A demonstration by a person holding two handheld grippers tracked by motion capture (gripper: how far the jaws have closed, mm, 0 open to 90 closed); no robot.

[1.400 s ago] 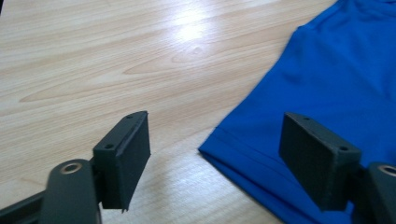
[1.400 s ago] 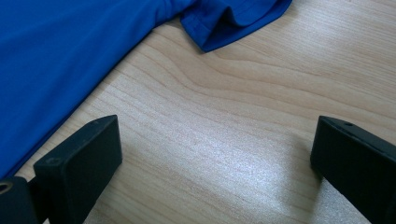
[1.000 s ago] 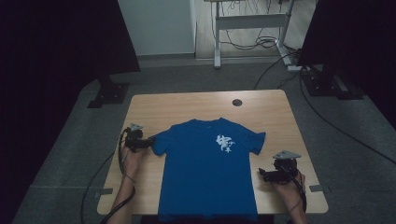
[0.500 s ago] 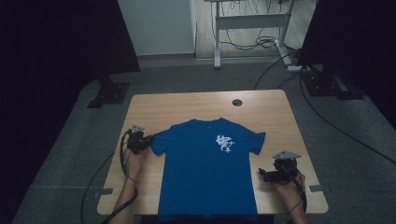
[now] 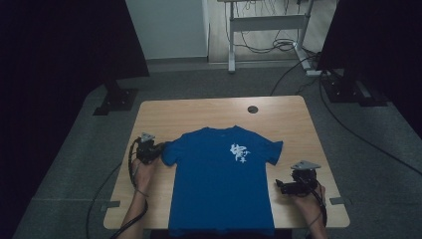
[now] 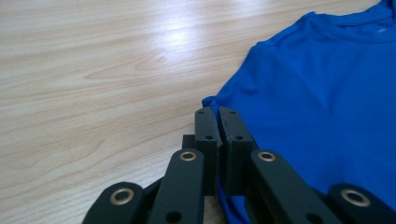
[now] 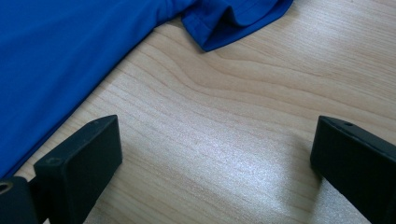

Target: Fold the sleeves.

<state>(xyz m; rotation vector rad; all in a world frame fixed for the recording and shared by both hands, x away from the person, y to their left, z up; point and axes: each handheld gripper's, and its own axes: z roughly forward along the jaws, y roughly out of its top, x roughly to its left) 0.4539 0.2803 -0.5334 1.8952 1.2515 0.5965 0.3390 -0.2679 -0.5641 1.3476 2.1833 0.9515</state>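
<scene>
Around my desk (image 5: 199,112) I see a small round grommet (image 5: 253,109) and floor cables (image 5: 348,132); nothing blocks me. The blue T-shirt (image 5: 221,184) lies flat mid-desk, white print up. My left hand-held gripper (image 6: 219,116) has just clamped its sleeve; my right hand-held gripper (image 7: 210,154) rests wide apart beside the shirt.

Bare desk (image 5: 199,112) lies open across the whole far half, from the far-left corner to the far-right one, broken only by a small round grommet (image 5: 253,109) near the far edge. The blue T-shirt (image 5: 219,184) spreads flat over the middle, down past the near edge, so nothing there rises to block a pass above it. My left claw (image 6: 218,112) is pinched on its sleeve hem near the left edge. My right claw (image 7: 210,154) gapes over clear wood near the right edge, just beside the shirt's side.
</scene>
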